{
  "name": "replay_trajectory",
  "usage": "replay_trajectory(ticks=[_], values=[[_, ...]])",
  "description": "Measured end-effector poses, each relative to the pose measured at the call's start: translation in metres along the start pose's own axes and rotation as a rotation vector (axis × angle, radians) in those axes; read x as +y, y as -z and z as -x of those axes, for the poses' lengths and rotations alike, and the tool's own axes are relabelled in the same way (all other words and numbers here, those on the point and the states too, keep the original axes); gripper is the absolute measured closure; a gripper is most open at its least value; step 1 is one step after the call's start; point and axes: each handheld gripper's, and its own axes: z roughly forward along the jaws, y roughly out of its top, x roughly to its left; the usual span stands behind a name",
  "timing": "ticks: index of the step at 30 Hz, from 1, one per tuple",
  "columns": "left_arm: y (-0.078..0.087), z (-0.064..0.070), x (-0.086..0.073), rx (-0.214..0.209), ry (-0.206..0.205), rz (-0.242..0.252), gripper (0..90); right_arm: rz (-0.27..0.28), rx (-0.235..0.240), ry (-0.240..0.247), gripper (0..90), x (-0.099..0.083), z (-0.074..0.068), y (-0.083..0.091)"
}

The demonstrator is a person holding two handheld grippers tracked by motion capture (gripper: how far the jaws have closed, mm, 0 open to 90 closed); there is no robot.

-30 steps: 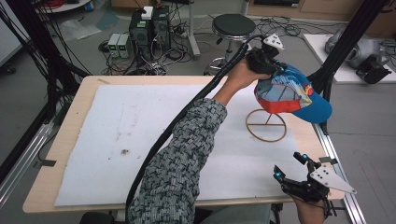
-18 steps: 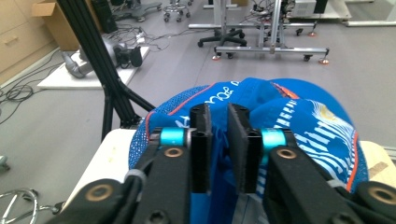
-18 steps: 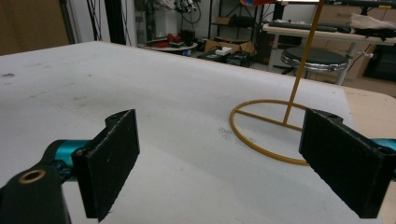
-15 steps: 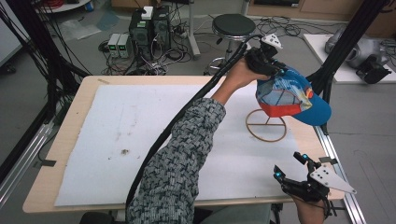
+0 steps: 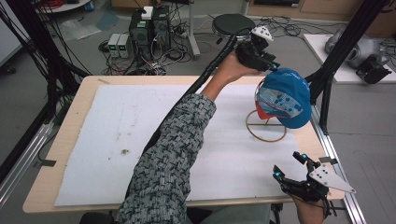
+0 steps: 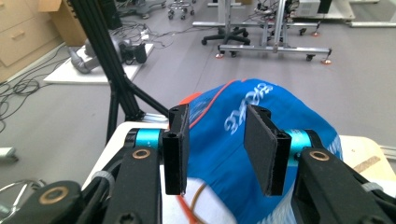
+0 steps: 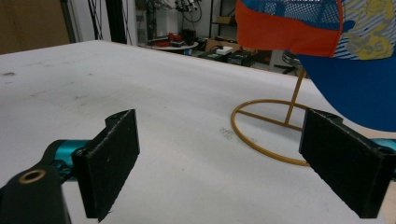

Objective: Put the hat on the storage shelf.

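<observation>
Blue baseball cap with mesh back and orange lining now hangs on the thin gold wire stand with ring base, near the table's right edge. A second ago the left gripper held it pressed close; now it has lifted off and sits above the crown, jaws spread, nothing between them. Cap looks released and settled, brim drooping right. Judgement: placing step done; left hand withdrawing. Right gripper idles low at the white-covered table's front corner, jaws wide apart, empty.
</observation>
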Motion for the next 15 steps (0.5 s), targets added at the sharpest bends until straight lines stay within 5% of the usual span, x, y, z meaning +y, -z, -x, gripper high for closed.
replay_trajectory(ticks=[11,15], values=[[0.054,-0.012,-0.006,0.065,0.016,-0.020,57.9,-0.003,0.022,0.006,11.5,0.002,-0.002,-0.009],[0.078,-0.016,-0.013,0.117,0.026,0.008,59.2,-0.004,0.040,0.007,11.5,0.003,-0.003,-0.016]])
